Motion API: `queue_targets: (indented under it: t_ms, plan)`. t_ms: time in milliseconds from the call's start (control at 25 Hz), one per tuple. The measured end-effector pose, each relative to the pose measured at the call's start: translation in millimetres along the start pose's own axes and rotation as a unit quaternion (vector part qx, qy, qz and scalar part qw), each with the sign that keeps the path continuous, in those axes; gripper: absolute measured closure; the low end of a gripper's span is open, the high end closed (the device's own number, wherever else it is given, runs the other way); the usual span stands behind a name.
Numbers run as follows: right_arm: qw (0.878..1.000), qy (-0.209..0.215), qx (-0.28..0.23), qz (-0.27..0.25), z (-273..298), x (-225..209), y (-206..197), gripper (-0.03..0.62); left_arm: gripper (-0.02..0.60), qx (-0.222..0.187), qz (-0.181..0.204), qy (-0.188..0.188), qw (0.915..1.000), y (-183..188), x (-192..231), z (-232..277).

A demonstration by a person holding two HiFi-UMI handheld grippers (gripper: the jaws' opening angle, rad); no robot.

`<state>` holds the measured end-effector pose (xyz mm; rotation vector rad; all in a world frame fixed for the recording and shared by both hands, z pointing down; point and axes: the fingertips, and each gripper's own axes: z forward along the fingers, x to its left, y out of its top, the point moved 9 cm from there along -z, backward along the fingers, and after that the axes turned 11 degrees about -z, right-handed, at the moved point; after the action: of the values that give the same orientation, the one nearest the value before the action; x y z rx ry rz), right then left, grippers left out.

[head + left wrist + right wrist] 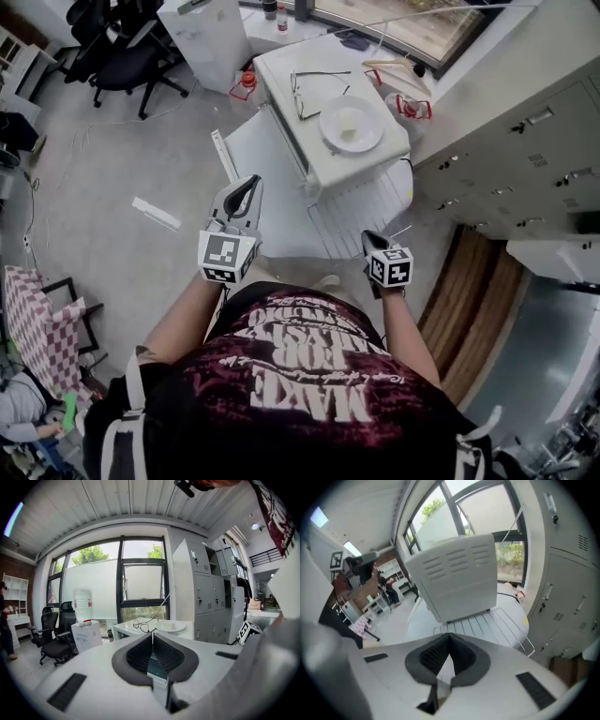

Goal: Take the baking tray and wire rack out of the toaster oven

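- Grey office floor (112, 169) is stretching out below me, with lockers (525, 159) along my right and a small white table (403, 192) straight ahead.
- I am holding both forearms out in front of my chest, elbows bent and close to my sides.
- I am keeping my left gripper (249, 183) nearly level and aimed over the toaster oven (323, 103); its jaws are pressed together with nothing between them.
- I am tilting my right gripper (369, 237) downward, just short of the wire rack (361, 220); its jaws are clenched too, and empty.
- That rack is lying flat on the table, outside the oven and against its vented side.
- On top of the oven, a plate (351, 125) and a pair of glasses (305, 94) are resting.
- To the oven's left a pale flat panel (253, 159) is jutting out, possibly the baking tray or the oven's door; I cannot tell which.
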<state>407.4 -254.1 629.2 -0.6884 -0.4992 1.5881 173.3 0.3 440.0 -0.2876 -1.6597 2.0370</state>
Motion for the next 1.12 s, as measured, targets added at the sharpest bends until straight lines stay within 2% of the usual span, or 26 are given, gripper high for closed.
queue_targets:
  t_ms: [80,160,280,400,600,760,840,920,1000,1120]
  plan:
    - [0.998,-0.038,-0.055,0.018,-5.2,15.9,14.8,0.591,0.575,0.008,0.007,-0.052,0.9986,1.9,17.6,19.4]
    - [0.991,-0.090,-0.095,0.034,-8.9,34.0,32.6,0.591,0.575,0.015,0.018,-0.118,0.9927,7.6,35.1,39.6]
    - [0.974,-0.173,-0.134,0.065,-12.5,72.0,58.1,0.591,0.575,0.028,0.034,-0.208,0.9770,16.0,62.3,56.8]
    - [0.952,-0.243,-0.159,0.097,-12.4,108.0,80.7,0.591,0.575,0.031,0.055,-0.261,0.9634,30.5,88.7,74.6]
    - [0.933,-0.317,-0.148,0.080,-46.6,152.7,90.0,0.591,0.575,0.005,0.036,-0.311,0.9496,63.9,94.5,100.6]
    - [0.903,-0.381,-0.159,0.116,-85.0,174.2,75.0,0.591,0.575,0.005,0.032,-0.337,0.9409,66.6,70.7,103.5]
    - [0.893,-0.400,-0.162,0.129,-98.8,183.6,68.1,0.591,0.575,0.011,0.035,-0.345,0.9380,64.2,58.8,93.3]
    - [0.889,-0.407,-0.164,0.135,-106.2,188.1,65.1,0.591,0.575,0.015,0.045,-0.350,0.9356,62.6,51.3,80.6]
    - [0.890,-0.403,-0.162,0.138,-108.4,192.6,62.5,0.591,0.575,0.015,0.064,-0.349,0.9348,60.3,49.9,67.0]
    - [0.897,-0.386,-0.161,0.140,-104.2,198.5,54.0,0.591,0.575,0.011,0.081,-0.327,0.9416,56.0,58.9,49.5]
